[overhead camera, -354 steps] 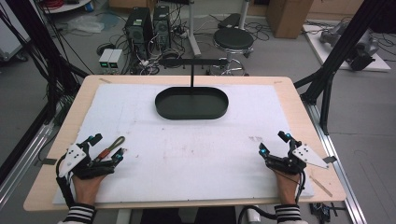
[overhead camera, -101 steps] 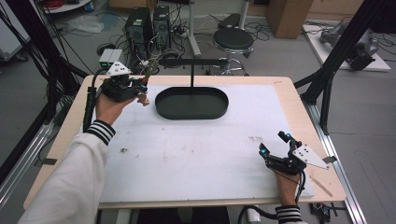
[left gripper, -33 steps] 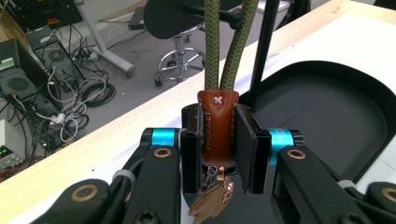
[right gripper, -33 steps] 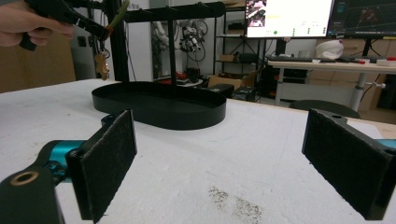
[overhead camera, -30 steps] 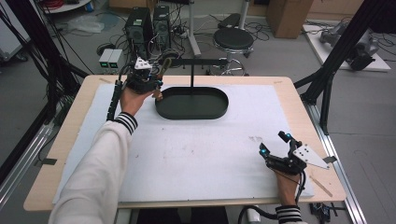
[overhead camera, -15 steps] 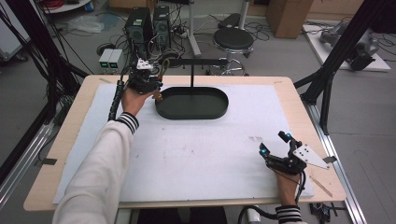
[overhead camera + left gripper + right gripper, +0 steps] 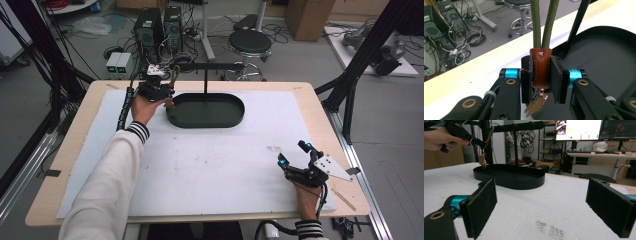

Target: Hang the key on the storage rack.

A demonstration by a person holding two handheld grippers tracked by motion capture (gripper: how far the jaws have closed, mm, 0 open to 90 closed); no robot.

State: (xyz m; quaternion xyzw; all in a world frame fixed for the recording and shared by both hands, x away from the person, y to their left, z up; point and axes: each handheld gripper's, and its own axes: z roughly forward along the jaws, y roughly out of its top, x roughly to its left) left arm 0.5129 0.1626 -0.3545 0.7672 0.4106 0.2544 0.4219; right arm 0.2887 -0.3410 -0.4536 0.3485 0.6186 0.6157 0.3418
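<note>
My left gripper [image 7: 168, 96] is raised at the back left of the table, shut on a key fob's brown leather tab [image 7: 540, 68]. The fob's olive cord loop [image 7: 541, 25] rises from the tab and a brass tag [image 7: 536, 105] hangs below the jaws. The loop [image 7: 175, 74] reaches up near the left end of the black stand's crossbar [image 7: 210, 66]. Below it is the left rim of the stand's oval base tray [image 7: 206, 111]. My right gripper [image 7: 292, 154] rests open on the mat at the front right, with nothing between its pads [image 7: 482, 202].
A white mat [image 7: 210, 165] covers most of the wooden table [image 7: 75, 150]. Behind the table's far edge stand computer towers [image 7: 160, 25] with cables and a round stool [image 7: 250, 42]. Black frame poles [image 7: 360, 65] rise at both sides.
Over the earlier frames my left gripper lifted the fob from the front left and carried it to the stand's left end. In the last second it barely shifted. The right gripper stayed still.
</note>
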